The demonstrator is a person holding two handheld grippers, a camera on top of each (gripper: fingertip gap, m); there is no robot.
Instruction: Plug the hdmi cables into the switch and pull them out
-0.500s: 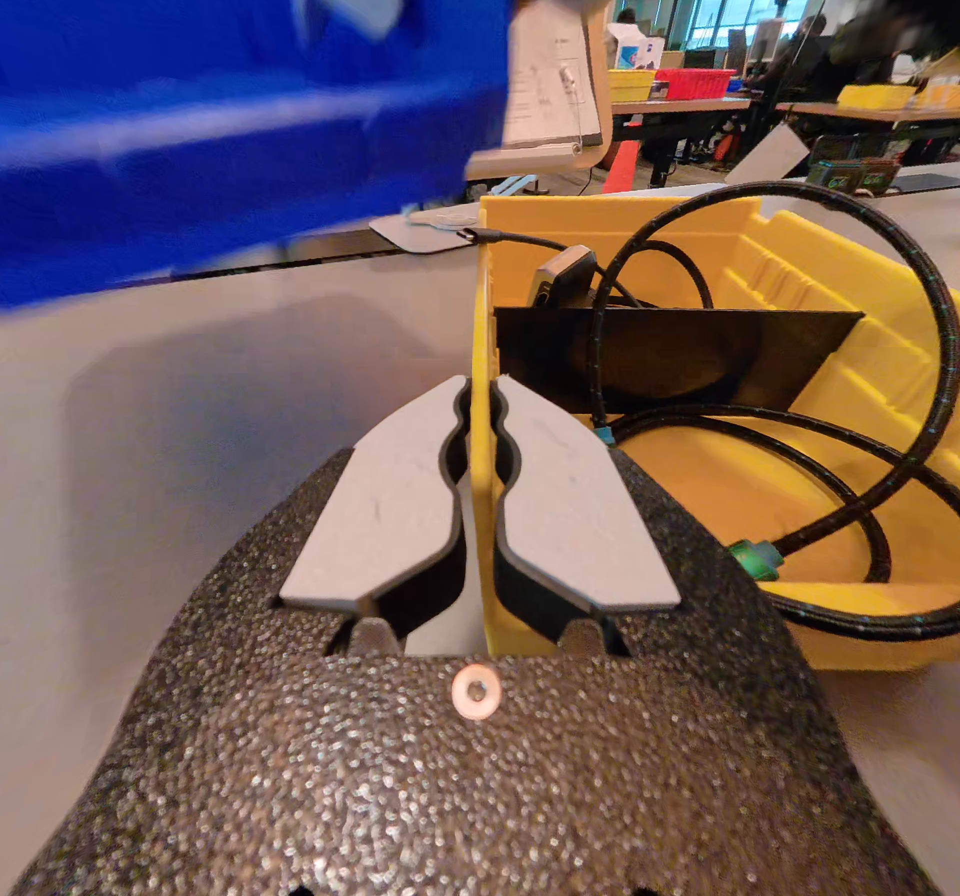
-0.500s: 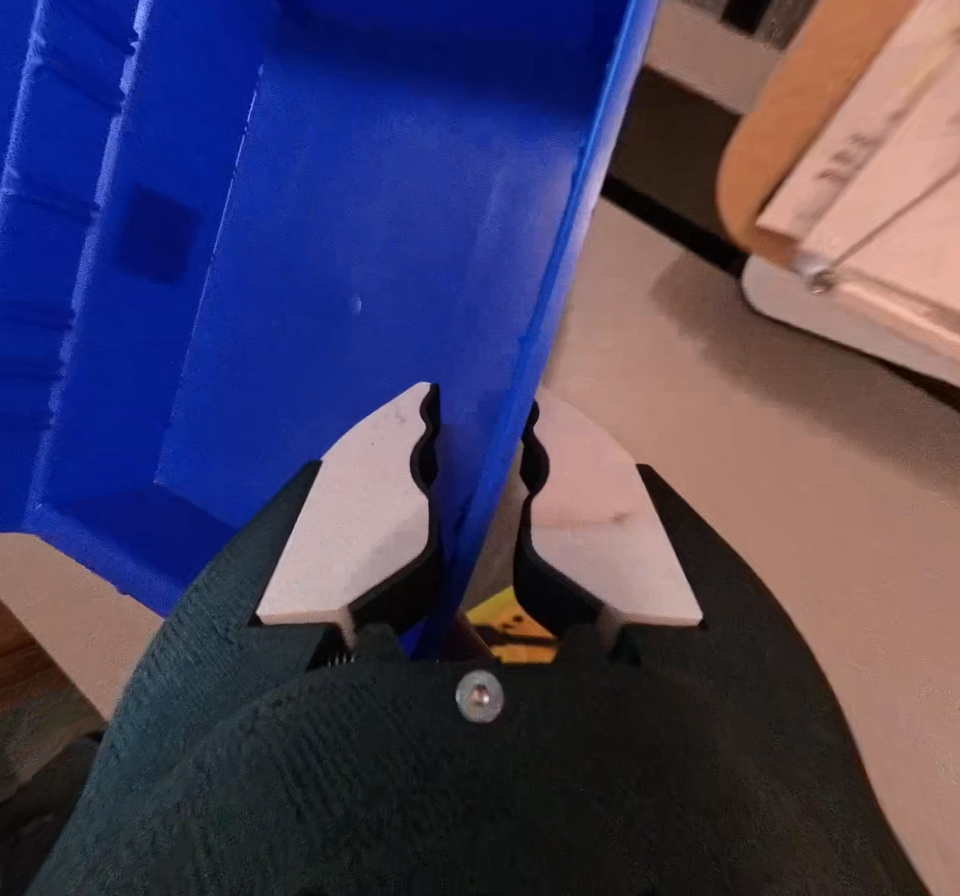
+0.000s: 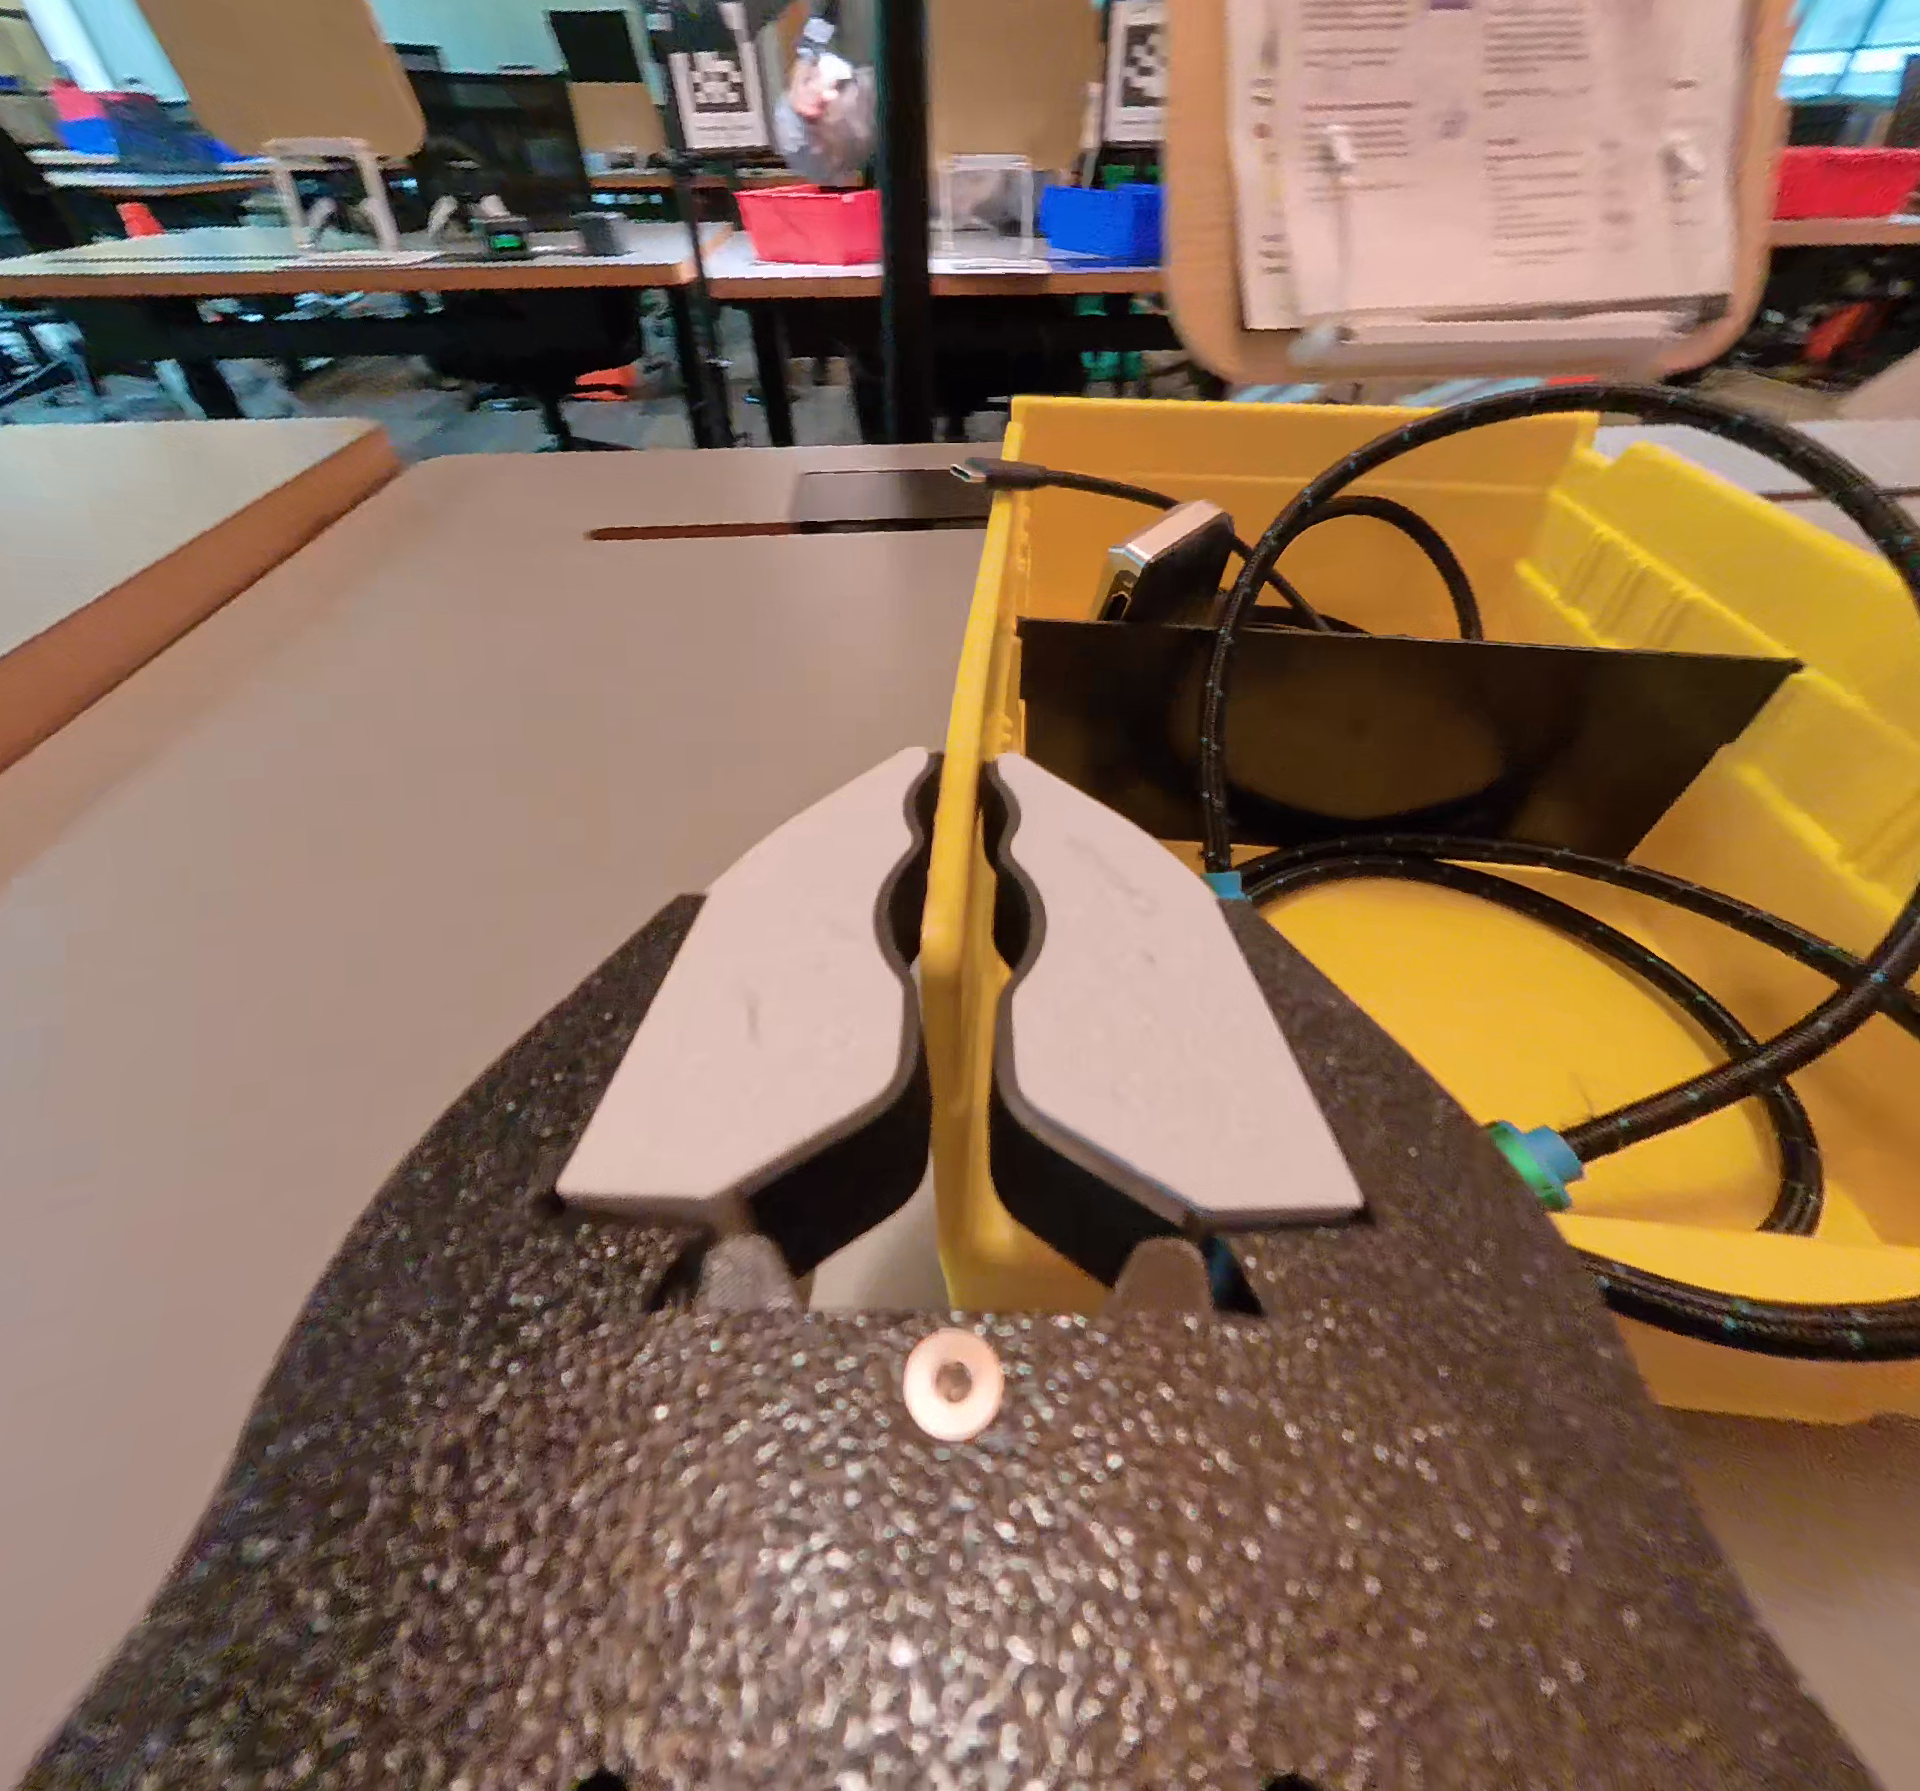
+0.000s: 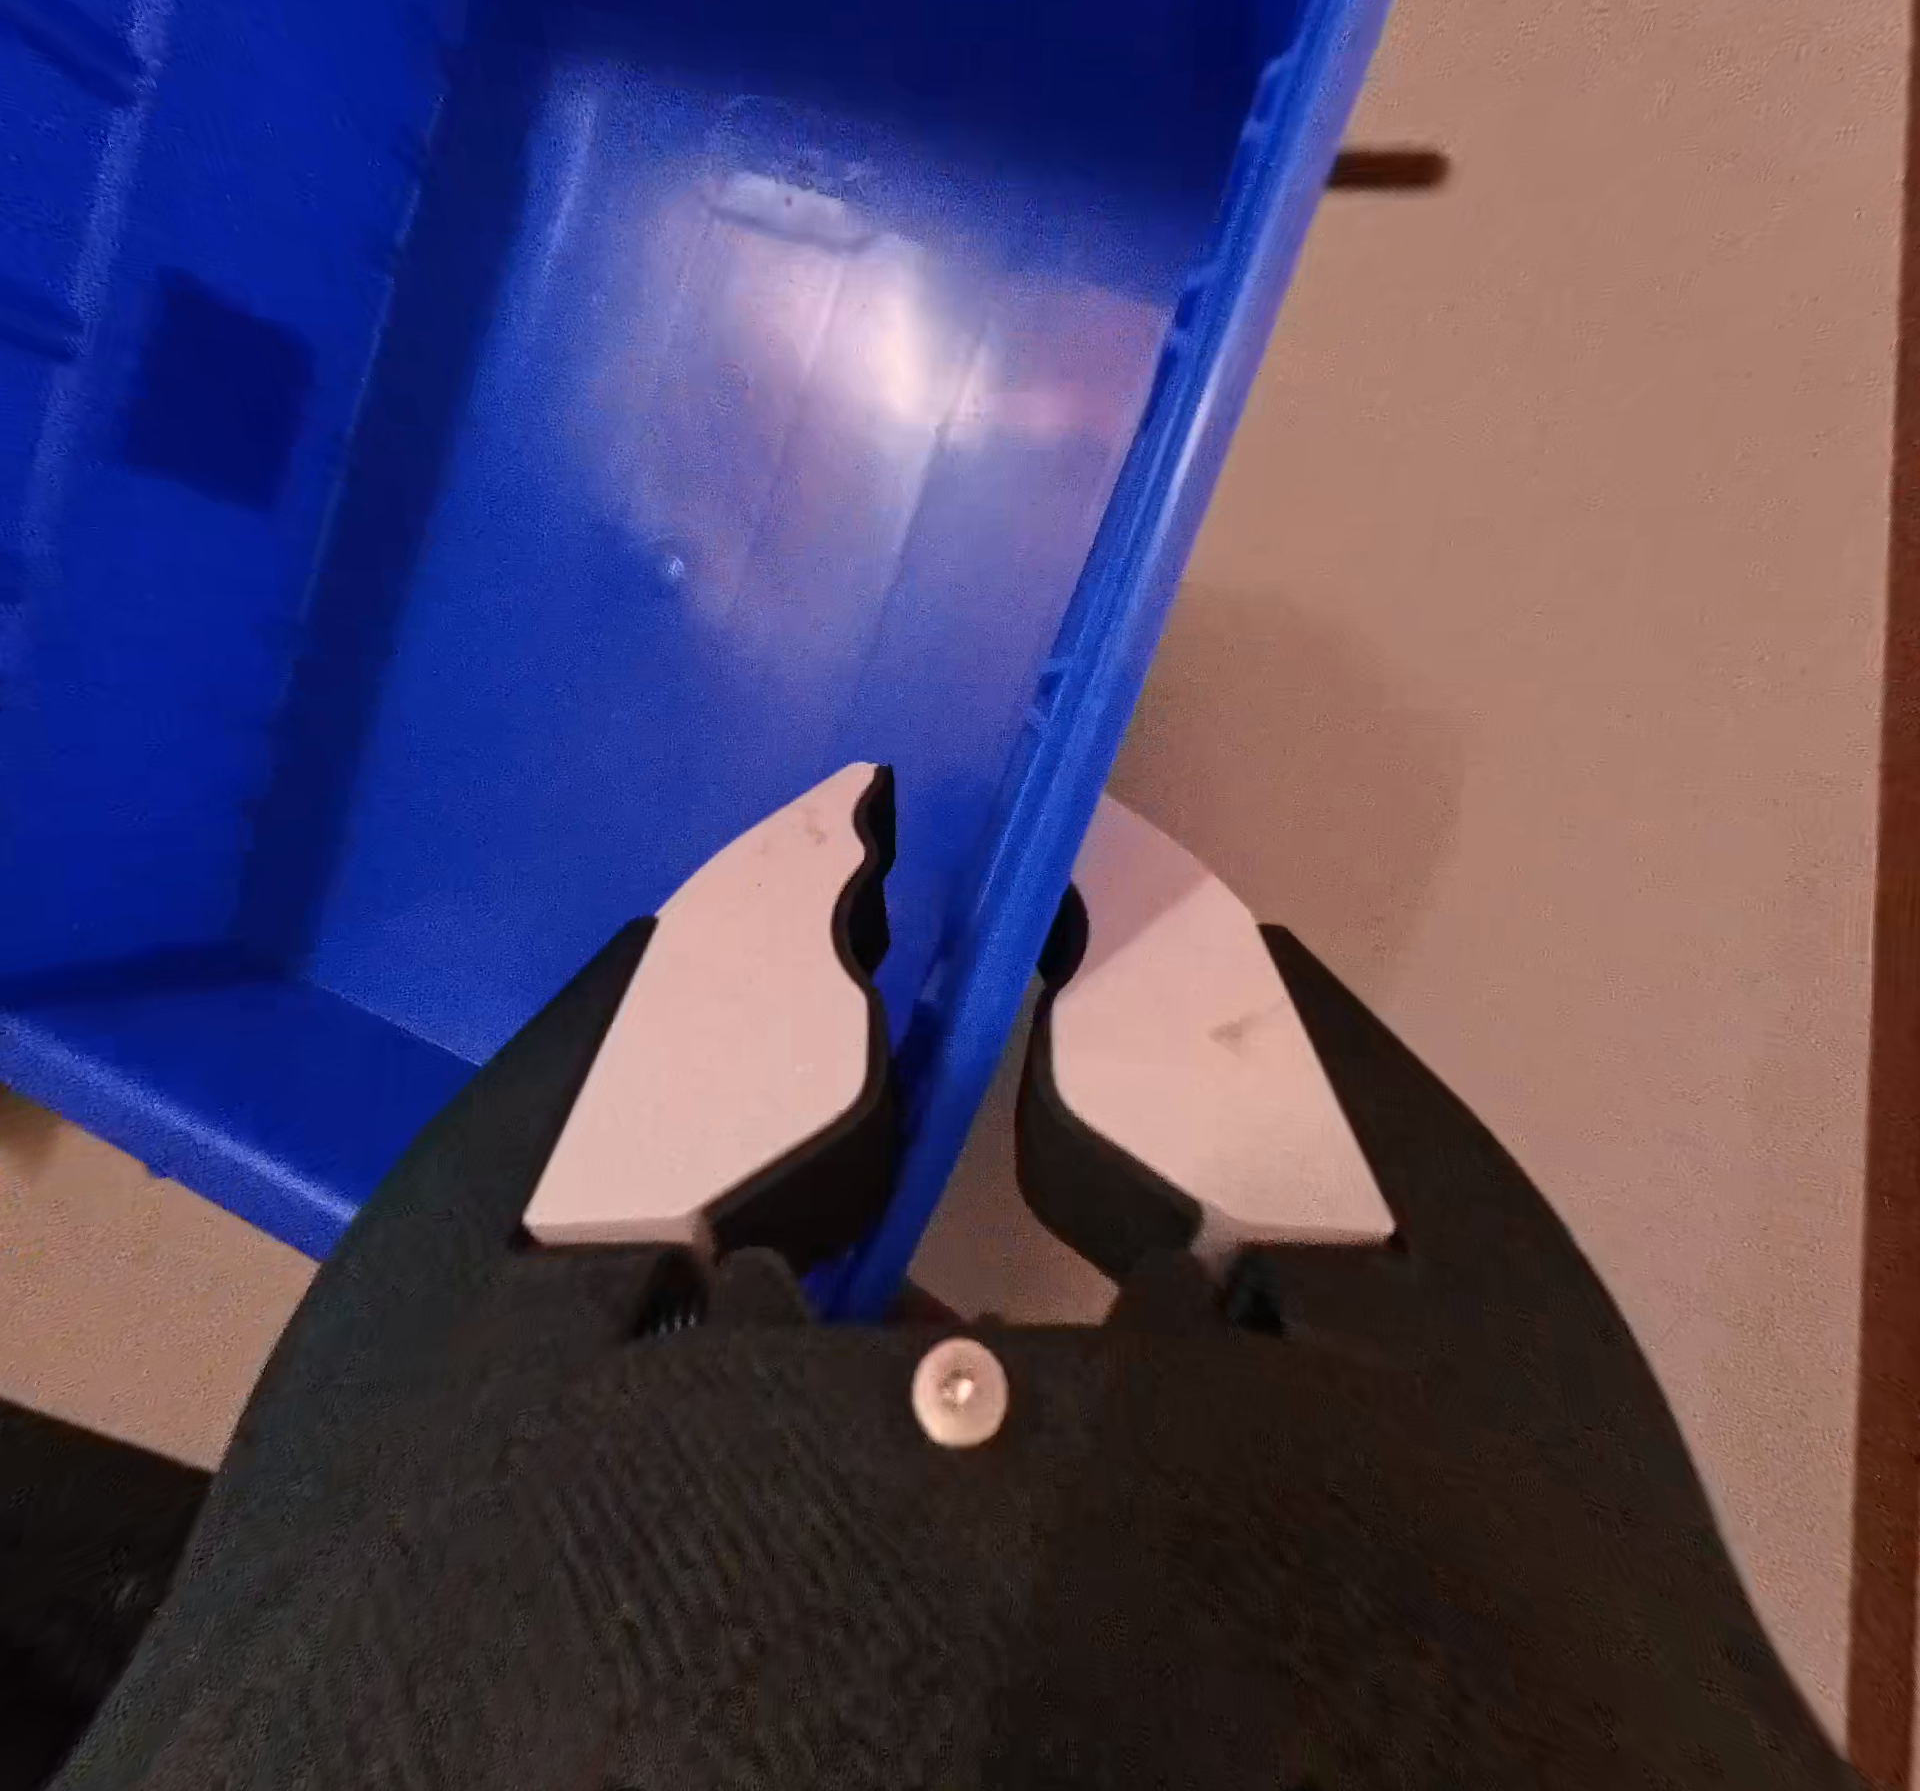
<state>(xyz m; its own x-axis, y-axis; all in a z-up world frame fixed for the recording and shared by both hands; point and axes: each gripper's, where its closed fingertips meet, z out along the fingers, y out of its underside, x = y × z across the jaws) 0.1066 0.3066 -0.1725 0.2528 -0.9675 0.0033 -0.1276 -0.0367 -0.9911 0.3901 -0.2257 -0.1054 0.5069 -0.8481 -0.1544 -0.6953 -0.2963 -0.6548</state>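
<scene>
we see left gripper [image 3: 958, 785] clamped on yellow bin [image 3: 1288, 453] side wall, braided hdmi cables [image 3: 1621, 920] and switch [image 3: 1169, 562] inside, right gripper [image 4: 971, 806] gripping blue bin [image 4: 1195, 453] wall, tan table [image 3: 468, 754]
</scene>
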